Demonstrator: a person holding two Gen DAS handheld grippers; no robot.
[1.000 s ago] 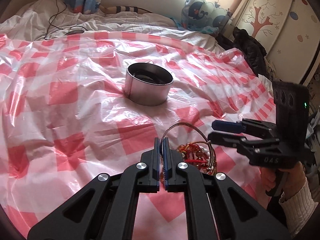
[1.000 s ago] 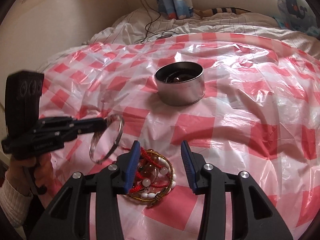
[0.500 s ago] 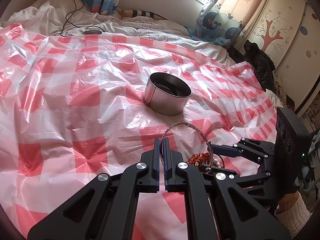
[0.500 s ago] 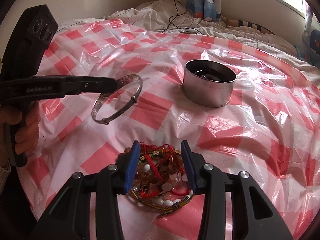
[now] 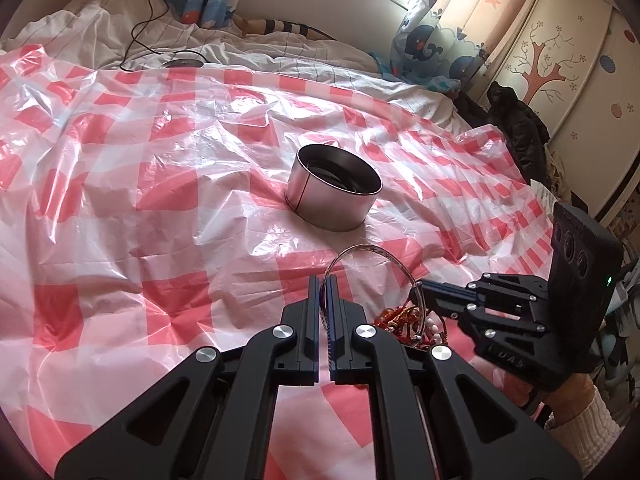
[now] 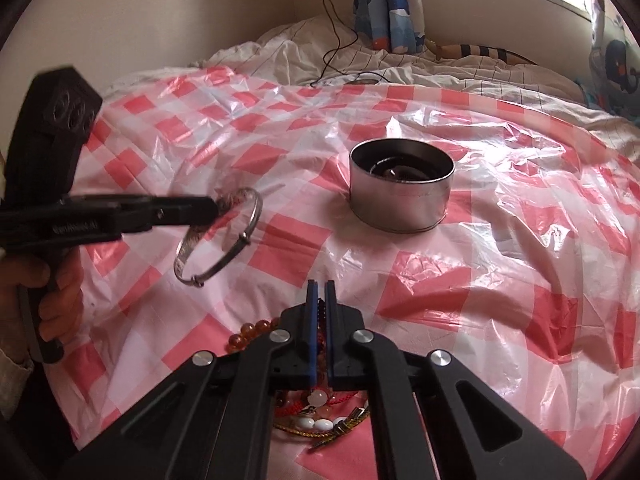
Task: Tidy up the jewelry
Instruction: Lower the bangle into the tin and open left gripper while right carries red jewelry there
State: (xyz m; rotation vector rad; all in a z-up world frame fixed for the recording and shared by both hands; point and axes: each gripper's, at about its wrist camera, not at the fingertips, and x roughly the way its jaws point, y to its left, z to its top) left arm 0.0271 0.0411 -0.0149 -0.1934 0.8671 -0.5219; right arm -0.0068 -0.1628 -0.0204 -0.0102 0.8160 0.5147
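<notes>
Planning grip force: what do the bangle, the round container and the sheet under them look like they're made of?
Bangle: looks like silver-toned metal, thin, grey sheen with a small clasp.
Round container: apparently metal, brushed silver wall with a vertical seam and dark inside.
Checked sheet: thin plastic film, glossy and crinkled, red-and-white squares, bedding showing at its edges.

Both mounted behind gripper fingers, angled down across the checkered plastic sheet (image 5: pixel 168 216). Left wrist view aimed toward the wardrobe (image 5: pixel 560 60) side; right wrist view toward the wall corner. Shared: metal tin (image 5: pixel 334 196) (image 6: pixel 401 196), silver bangle (image 6: pixel 218 240), each other's gripper.
</notes>
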